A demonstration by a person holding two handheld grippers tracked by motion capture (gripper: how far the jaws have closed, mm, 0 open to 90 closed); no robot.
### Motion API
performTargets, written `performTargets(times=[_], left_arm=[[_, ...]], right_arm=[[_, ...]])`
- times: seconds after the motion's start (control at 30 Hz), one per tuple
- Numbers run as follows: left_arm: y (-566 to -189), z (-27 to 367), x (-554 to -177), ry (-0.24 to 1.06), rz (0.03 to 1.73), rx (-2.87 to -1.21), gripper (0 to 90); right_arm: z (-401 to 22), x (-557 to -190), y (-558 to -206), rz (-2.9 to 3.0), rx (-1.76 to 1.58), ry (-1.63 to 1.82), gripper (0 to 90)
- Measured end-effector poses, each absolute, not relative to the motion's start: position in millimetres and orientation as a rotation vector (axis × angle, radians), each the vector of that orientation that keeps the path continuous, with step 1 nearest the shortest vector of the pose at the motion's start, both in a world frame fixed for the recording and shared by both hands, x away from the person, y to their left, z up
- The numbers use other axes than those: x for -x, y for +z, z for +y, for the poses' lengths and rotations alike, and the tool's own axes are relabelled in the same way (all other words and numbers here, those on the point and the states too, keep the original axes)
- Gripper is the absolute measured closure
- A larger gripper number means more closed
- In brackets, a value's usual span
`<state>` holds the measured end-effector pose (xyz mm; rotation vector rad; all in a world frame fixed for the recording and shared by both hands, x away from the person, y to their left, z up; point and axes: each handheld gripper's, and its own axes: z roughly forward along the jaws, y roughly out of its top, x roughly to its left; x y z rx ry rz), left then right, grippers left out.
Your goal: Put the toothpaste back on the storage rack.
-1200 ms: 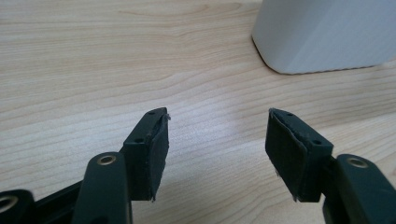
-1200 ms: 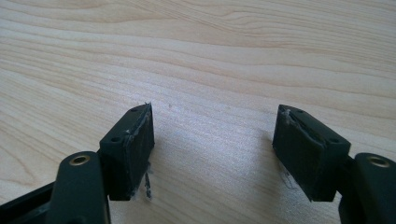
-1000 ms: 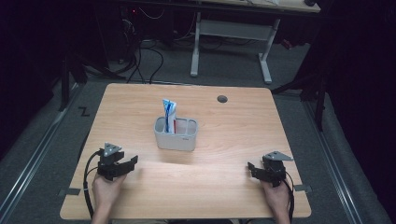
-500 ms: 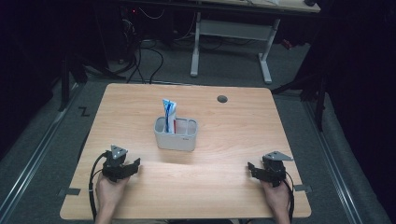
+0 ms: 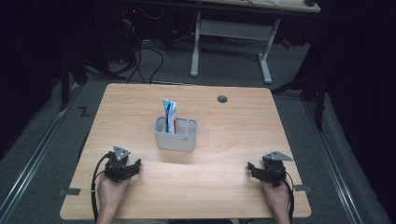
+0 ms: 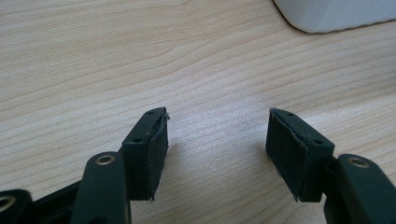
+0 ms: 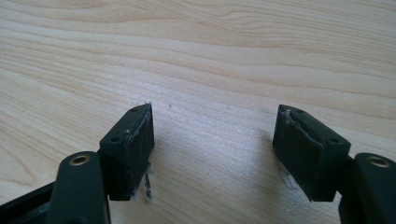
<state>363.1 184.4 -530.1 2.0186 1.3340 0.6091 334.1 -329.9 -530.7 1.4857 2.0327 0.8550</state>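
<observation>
We look down on a pale wooden table (image 5: 224, 186) from above the person's side; at its middle stands a light grey two-compartment holder (image 5: 176, 134), and a blue, white and red tube (image 5: 169, 114), apparently toothpaste, stands upright in the holder's left compartment, its long axis vertical and its flat crimped end pointing up; the right compartment looks empty from here.

In the lower left of the high view we see the left gripper (image 5: 133, 167) resting on the table in the person's left hand (image 5: 111, 193); its jaws stand moderately wide with only bare wood between them, and they point toward the upper right of the frame, roughly at the holder; in the left gripper view the holder's rounded lower corner (image 6: 334, 14) shows at the upper right, beyond the black pads (image 6: 156, 154).

In the lower right of the high view the right gripper (image 5: 252, 169) rests in the right hand (image 5: 276, 198), jaws also apart and empty, pointing left along the table's near edge; the right gripper view shows wood grain between its frayed pads (image 7: 140, 149).

We judge the left gripper nearer to the holder, which lies up and to the right of it, near yet clearly apart; the right one sits well apart from it; since the tube stands vertical, we expect a grasp to come from above or across its upper part.
</observation>
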Motion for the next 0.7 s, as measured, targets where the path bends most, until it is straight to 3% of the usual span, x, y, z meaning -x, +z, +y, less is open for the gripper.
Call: performTargets(times=[0.7], left_arm=[[-536.6,187.4,-363.3,0.586,1.334,-1.959,35.4]], right_arm=[[-329.8,-333.9,-530.7,2.031,-1.489,0.855,29.4]])
